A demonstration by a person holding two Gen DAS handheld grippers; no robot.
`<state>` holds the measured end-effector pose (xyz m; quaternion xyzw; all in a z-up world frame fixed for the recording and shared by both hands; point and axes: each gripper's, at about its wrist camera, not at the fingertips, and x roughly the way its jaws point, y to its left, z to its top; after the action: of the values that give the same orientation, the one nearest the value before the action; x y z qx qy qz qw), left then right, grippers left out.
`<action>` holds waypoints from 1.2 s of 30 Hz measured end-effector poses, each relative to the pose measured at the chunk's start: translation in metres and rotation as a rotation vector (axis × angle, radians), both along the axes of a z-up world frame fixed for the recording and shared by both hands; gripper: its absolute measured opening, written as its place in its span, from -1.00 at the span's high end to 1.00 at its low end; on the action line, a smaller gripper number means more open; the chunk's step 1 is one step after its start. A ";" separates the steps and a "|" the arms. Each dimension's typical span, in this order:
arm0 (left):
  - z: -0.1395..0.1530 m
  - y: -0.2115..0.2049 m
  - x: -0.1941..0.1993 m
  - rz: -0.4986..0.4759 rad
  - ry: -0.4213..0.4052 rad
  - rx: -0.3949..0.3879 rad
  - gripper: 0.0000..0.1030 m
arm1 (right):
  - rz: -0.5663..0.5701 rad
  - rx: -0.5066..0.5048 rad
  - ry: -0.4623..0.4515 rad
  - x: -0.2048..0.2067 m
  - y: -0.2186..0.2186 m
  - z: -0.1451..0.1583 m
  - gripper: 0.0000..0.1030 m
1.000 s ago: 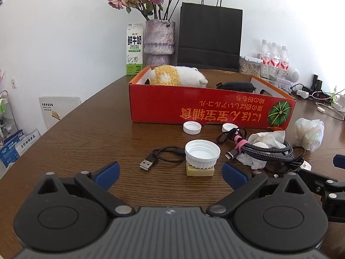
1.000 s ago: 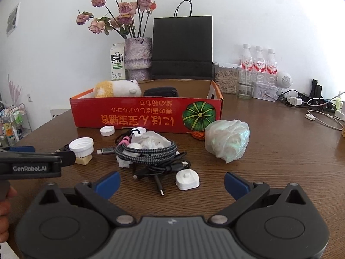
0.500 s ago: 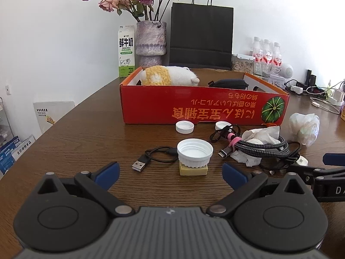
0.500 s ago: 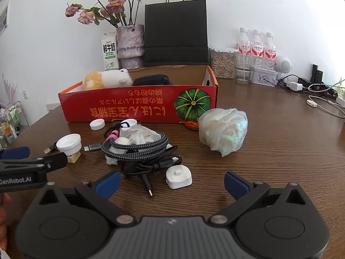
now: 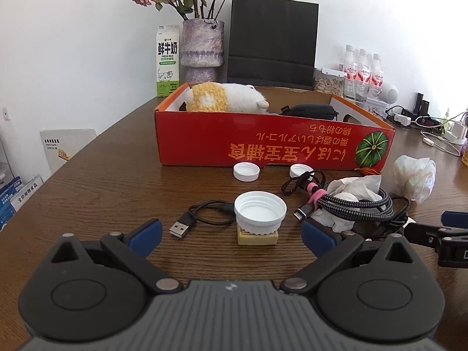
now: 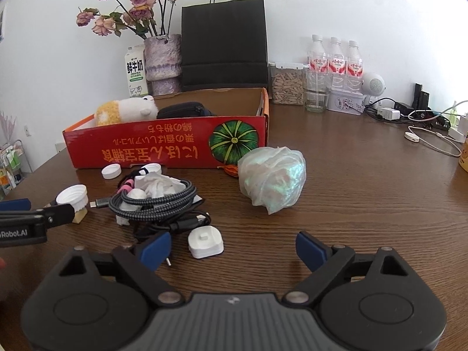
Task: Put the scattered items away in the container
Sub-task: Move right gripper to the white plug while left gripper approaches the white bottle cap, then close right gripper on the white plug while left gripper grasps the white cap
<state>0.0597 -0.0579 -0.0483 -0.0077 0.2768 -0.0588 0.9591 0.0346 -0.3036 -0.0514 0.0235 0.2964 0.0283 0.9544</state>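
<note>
White lid (image 5: 260, 212) sat upside down on a tan block (image 5: 257, 237), on desk (image 5: 102, 193) in front of red box (image 5: 272, 146), w/ cables (image 6: 158, 201) just right. Left tool (image 5: 231, 232) spread wide, lid ahead between fingers, not touching. Right tool (image 6: 233, 248) released, charger (image 6: 205, 241) near its left finger.

Background items along the wall.
Milk carton (image 5: 167, 60), vase (image 5: 202, 47) of dried roses and black bag (image 5: 272, 38) behind; three bottles (image 6: 334, 60), seed jar (image 6: 286, 84) right.

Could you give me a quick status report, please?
Left tongs open, right tongs open. Red box waiting; white cap ahead. Cable bundle tangled with tissue.
</note>
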 end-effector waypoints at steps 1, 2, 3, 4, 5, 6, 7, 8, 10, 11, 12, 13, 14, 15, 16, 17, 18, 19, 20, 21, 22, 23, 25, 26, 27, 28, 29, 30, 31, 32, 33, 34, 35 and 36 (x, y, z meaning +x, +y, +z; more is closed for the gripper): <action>0.000 0.000 0.001 -0.007 0.004 -0.012 -1.00 | 0.007 0.010 0.008 0.001 -0.001 -0.001 -0.61; 0.000 0.000 0.001 -0.007 0.001 -0.020 -1.00 | 0.017 0.026 0.018 0.003 -0.003 -0.002 -0.53; 0.000 0.000 0.001 -0.002 -0.004 -0.020 -1.00 | 0.020 0.035 0.016 0.003 -0.003 -0.002 -0.53; 0.001 0.000 0.002 0.003 -0.006 -0.016 -1.00 | 0.019 0.037 0.010 0.003 -0.004 -0.002 -0.50; 0.001 0.000 0.003 0.005 -0.004 -0.016 -1.00 | 0.016 0.036 0.011 0.004 -0.004 -0.002 -0.39; 0.000 0.000 0.004 0.005 0.004 -0.021 -1.00 | 0.020 0.031 0.010 0.005 -0.003 -0.002 -0.34; -0.001 0.001 0.006 0.005 0.012 -0.029 -1.00 | 0.028 0.026 0.009 0.005 -0.001 -0.002 -0.31; -0.001 0.002 0.007 0.008 0.020 -0.036 -1.00 | 0.042 0.012 0.008 0.005 0.002 -0.002 -0.19; -0.002 0.004 0.008 0.021 0.031 -0.051 -1.00 | 0.077 -0.018 0.003 0.004 0.009 -0.002 0.16; -0.002 0.006 0.008 0.027 0.034 -0.059 -1.00 | 0.099 -0.024 -0.002 0.003 0.013 -0.002 0.47; -0.003 0.007 0.009 0.035 0.038 -0.069 -1.00 | 0.113 -0.019 -0.006 0.002 0.016 -0.002 0.51; -0.003 0.008 0.008 0.040 0.041 -0.075 -1.00 | 0.124 -0.008 -0.006 0.002 0.018 -0.002 0.51; -0.003 0.009 0.008 0.042 0.040 -0.080 -1.00 | 0.138 0.006 -0.006 0.001 0.021 -0.001 0.51; -0.003 0.009 0.007 0.041 0.036 -0.082 -1.00 | 0.147 0.015 -0.006 0.001 0.023 -0.001 0.51; -0.003 0.009 0.006 0.040 0.033 -0.081 -1.00 | 0.150 0.020 -0.006 0.001 0.026 -0.001 0.51; -0.003 0.009 0.006 0.039 0.031 -0.080 -1.00 | 0.151 0.019 -0.007 0.000 0.029 -0.001 0.51; -0.002 0.008 0.005 0.039 0.028 -0.079 -1.00 | 0.155 0.004 -0.012 -0.003 0.032 -0.001 0.51; -0.002 0.008 0.005 0.038 0.027 -0.078 -1.00 | 0.160 -0.022 -0.019 -0.005 0.037 -0.002 0.51; -0.002 0.008 0.005 0.038 0.027 -0.074 -1.00 | 0.158 -0.038 -0.022 -0.006 0.039 -0.002 0.51; -0.001 0.007 0.004 0.042 0.021 -0.067 -1.00 | 0.152 -0.033 -0.020 -0.006 0.038 -0.002 0.51; 0.000 0.006 0.003 0.043 0.006 -0.058 -1.00 | 0.147 -0.017 -0.018 -0.005 0.035 -0.002 0.51; 0.001 0.004 0.002 0.042 -0.015 -0.045 -1.00 | 0.144 -0.002 -0.017 -0.005 0.033 -0.002 0.51; 0.003 -0.002 0.001 0.034 -0.034 -0.004 -1.00 | 0.138 0.010 -0.017 -0.005 0.030 -0.002 0.51; 0.004 -0.005 0.002 0.022 -0.032 0.009 -1.00 | 0.139 0.010 -0.018 -0.005 0.030 -0.002 0.51; 0.005 -0.007 0.003 0.010 -0.030 0.015 -1.00 | 0.139 0.010 -0.019 -0.005 0.029 -0.002 0.51; 0.005 -0.009 0.004 0.004 -0.031 0.017 -1.00 | 0.139 0.010 -0.019 -0.005 0.029 -0.002 0.51; 0.006 -0.010 0.005 0.000 -0.031 0.018 -0.96 | 0.139 0.011 -0.019 -0.005 0.029 -0.002 0.51; 0.006 -0.011 0.006 -0.004 -0.030 0.020 -0.92 | 0.139 0.012 -0.019 -0.005 0.029 -0.002 0.51; 0.006 -0.012 0.008 -0.006 -0.025 0.022 -0.86 | 0.139 0.013 -0.019 -0.005 0.029 -0.002 0.51; 0.006 -0.013 0.009 -0.005 -0.019 0.022 -0.79 | 0.139 0.014 -0.019 -0.005 0.030 -0.002 0.51; 0.005 -0.012 0.011 -0.005 -0.010 0.020 -0.74 | 0.139 0.014 -0.019 -0.005 0.030 -0.002 0.51; 0.004 -0.012 0.012 -0.007 -0.002 0.017 -0.63 | 0.140 0.015 -0.018 -0.005 0.030 -0.002 0.51; 0.003 -0.011 0.013 -0.009 0.008 0.012 -0.56 | 0.140 0.015 -0.017 -0.005 0.030 -0.002 0.51; 0.002 -0.011 0.014 -0.011 0.016 0.007 -0.54 | 0.141 0.017 -0.017 -0.005 0.030 -0.002 0.51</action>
<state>0.0738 -0.0685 -0.0464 -0.0033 0.2846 -0.0632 0.9566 0.0300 -0.2740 -0.0531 0.0103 0.2889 0.0979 0.9523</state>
